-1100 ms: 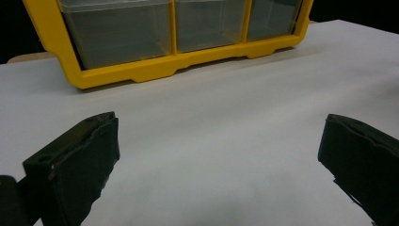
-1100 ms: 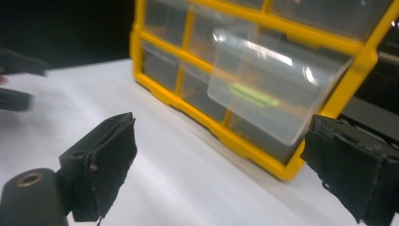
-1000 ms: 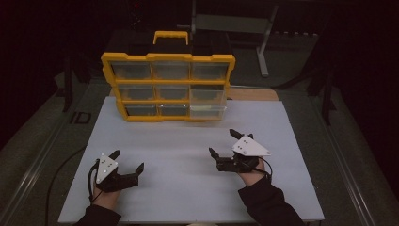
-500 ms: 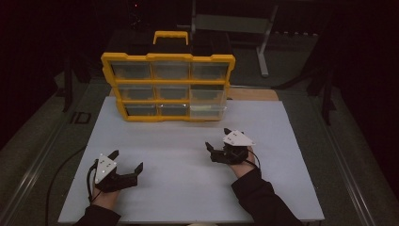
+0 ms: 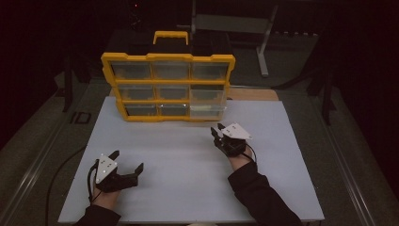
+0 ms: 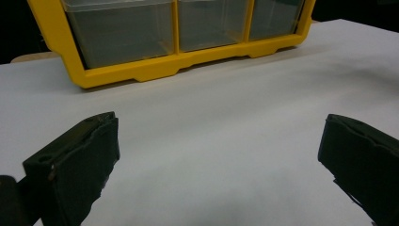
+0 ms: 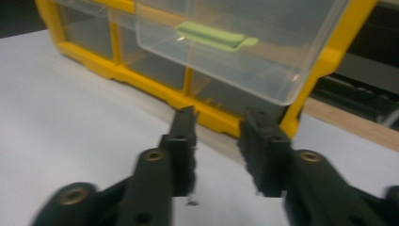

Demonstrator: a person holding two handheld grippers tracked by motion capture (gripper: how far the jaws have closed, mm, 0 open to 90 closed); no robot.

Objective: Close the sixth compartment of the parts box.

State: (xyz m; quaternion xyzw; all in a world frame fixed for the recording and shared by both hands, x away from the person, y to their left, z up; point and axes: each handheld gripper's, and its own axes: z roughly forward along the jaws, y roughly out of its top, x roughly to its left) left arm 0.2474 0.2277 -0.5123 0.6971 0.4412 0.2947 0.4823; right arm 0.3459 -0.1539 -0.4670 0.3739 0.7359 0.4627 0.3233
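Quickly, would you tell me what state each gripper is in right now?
Left gripper: open wide, holding nothing.
Right gripper: jaws have just been closing, still apart, nothing between them, near the yellow organizer.

A yellow drawer organizer (image 5: 168,87) stands upright at the far edge of the white surface (image 5: 188,169), its front facing the person. A yellow carry handle tops its frame. The frame holds three rows of three clear plastic drawers. The bottom right drawer (image 7: 226,52) is pulled partway out of the frame; it is transparent, with a pale green pull tab (image 7: 216,36) on its front. The other drawers sit flush in the frame.
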